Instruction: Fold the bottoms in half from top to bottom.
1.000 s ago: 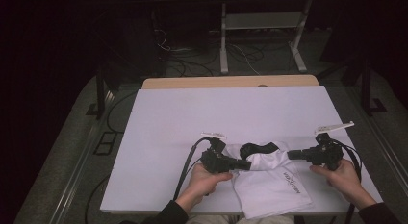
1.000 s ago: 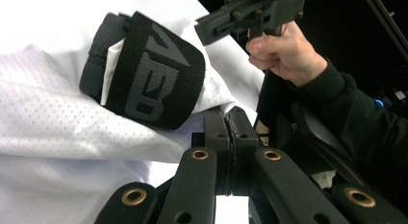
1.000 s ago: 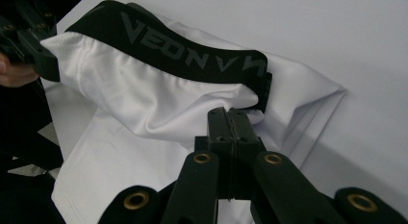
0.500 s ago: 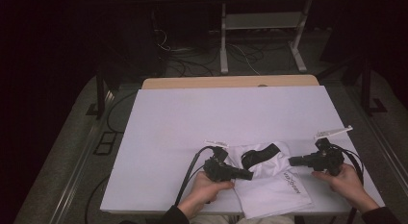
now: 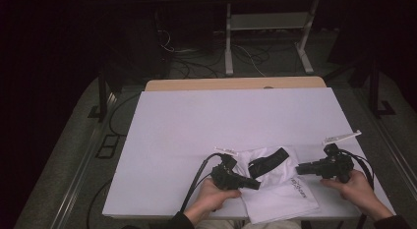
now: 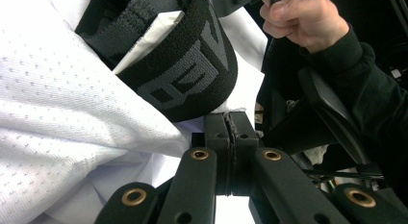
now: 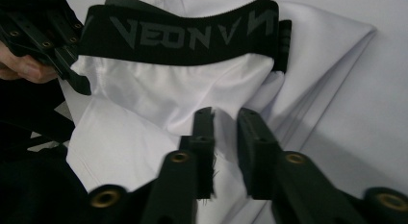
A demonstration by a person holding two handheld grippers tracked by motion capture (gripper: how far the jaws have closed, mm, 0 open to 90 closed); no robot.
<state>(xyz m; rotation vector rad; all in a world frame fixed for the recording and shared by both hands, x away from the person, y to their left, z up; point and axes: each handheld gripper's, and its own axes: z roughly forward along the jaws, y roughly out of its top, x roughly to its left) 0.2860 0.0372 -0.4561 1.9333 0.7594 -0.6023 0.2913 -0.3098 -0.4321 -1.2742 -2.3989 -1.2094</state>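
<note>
Right gripper view is showing the right gripper [image 7: 225, 123] with jaws just parting off the white shorts [image 7: 159, 99] (near table edge), releasing, while the left gripper [image 6: 226, 125] is pinching them shut.

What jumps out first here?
A folded white mesh garment with a black lettered waistband lies at the near edge of the white table. The left gripper is shut at its fabric; the right gripper, jaws just opening, sits beside its right edge.
</note>
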